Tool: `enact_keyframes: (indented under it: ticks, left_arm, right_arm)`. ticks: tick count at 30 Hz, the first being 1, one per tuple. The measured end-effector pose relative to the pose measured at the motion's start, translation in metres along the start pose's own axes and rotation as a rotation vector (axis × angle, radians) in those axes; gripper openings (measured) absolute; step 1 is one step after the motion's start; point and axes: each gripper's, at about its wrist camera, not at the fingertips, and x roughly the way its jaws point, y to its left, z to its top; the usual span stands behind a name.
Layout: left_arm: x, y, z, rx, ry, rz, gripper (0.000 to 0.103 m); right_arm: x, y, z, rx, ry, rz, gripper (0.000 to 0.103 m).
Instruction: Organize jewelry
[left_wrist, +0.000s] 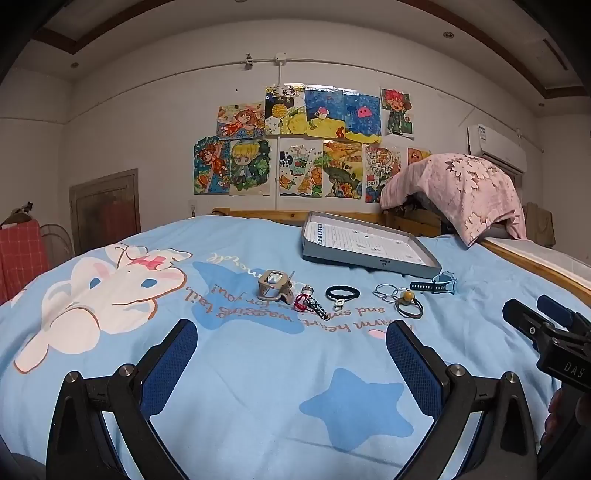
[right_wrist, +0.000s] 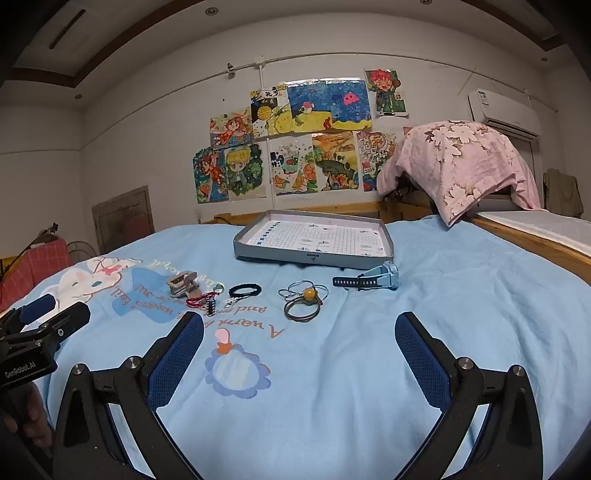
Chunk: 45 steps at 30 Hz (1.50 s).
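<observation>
both grippers hover over the blue bedspread (left_wrist: 258, 369), left gripper (left_wrist: 291, 350) and right gripper (right_wrist: 299, 343) spread wide and empty, jewelry row (right_wrist: 303, 299) just before the grey tray (right_wrist: 314, 254).

On the bed lie one grey tray (right_wrist: 314, 254), one blue watch (right_wrist: 369, 279), one black hair tie (right_wrist: 244, 289), one metal clip (right_wrist: 181, 283), one red-and-black charm (right_wrist: 203, 303), and a cluster of about four thin bangles (right_wrist: 303, 299), one with a yellow bead (right_wrist: 308, 293). Two grippers show.
</observation>
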Motion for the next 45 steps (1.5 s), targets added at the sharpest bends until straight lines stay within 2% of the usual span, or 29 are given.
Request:
enact_keyframes:
  ticks: [45]
  left_arm:
    - [-0.0001, 0.0002, -0.0003, -0.026, 0.006, -0.005, 0.103]
  right_arm:
    - [-0.0005, 0.0005, -0.0006, -0.007, 0.002, 0.000, 0.102]
